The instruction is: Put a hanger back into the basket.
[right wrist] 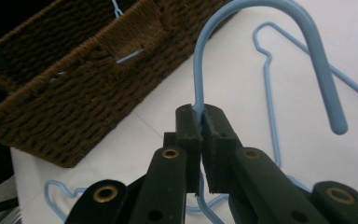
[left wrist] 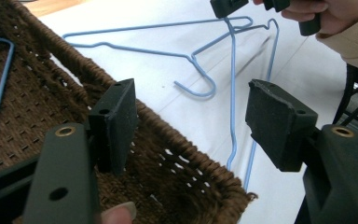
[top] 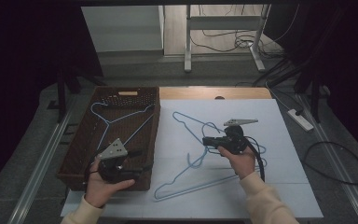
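At centre frame, I am pinching a blue hanger [right wrist: 261,42] by its neck with my right gripper [right wrist: 201,116]; next, carrying it into the basket [top: 74,154], where my left gripper [left wrist: 191,121] is gaping empty.

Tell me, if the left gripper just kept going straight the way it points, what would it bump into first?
Probably the brown woven basket's near rim, which lies right below and ahead of the open left gripper. If it passed above the rim, the next thing would be the blue wire hanger on the white table; depth is hard to judge.
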`<state>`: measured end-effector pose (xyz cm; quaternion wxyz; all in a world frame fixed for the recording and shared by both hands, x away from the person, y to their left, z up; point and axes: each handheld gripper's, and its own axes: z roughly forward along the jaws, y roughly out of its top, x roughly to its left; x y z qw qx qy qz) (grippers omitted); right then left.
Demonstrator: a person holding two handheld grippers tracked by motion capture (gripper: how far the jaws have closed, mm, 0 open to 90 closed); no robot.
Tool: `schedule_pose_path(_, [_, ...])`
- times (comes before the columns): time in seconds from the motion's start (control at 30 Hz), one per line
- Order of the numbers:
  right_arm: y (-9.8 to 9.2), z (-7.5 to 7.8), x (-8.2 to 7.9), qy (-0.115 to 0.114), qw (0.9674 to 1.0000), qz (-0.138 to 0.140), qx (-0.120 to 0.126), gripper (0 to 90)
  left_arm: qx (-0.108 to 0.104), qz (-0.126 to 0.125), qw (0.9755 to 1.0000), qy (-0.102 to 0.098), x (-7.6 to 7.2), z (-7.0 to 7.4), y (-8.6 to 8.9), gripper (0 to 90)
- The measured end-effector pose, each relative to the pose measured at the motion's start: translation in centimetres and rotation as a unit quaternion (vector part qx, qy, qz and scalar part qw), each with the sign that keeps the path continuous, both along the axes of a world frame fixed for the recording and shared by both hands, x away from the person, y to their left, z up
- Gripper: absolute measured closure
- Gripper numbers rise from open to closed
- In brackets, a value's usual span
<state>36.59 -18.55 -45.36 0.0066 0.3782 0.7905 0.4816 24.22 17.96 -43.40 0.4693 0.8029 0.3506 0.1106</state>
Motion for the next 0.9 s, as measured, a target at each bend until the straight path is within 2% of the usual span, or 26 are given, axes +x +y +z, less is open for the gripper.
schedule_pose_path(0.17, [-0.6,0.9,-0.6,-0.009,0.9996,0.012,0.024,86.4,0.004,-0.009,0.9999,-0.001,0.0,0.2,-0.9,34.3])
schedule_pose_path(0.43, [-1.6,1.7,-1.2,-0.014,0.9993,0.005,0.034,86.4,0.011,-0.032,0.9994,0.003,0.3,0.4,-3.1,34.1])
schedule_pose_path(0.57, [-1.8,2.1,-1.6,-0.013,0.9992,0.005,0.039,86.4,0.018,-0.05,0.9985,0.014,0.8,0.3,-4.9,33.7])
schedule_pose_path(0.9, [-1.8,2.8,-2.2,-0.017,0.9988,0.012,0.045,86.4,0.03,-0.071,0.9964,0.036,1.5,0.0,-7.8,33.1])
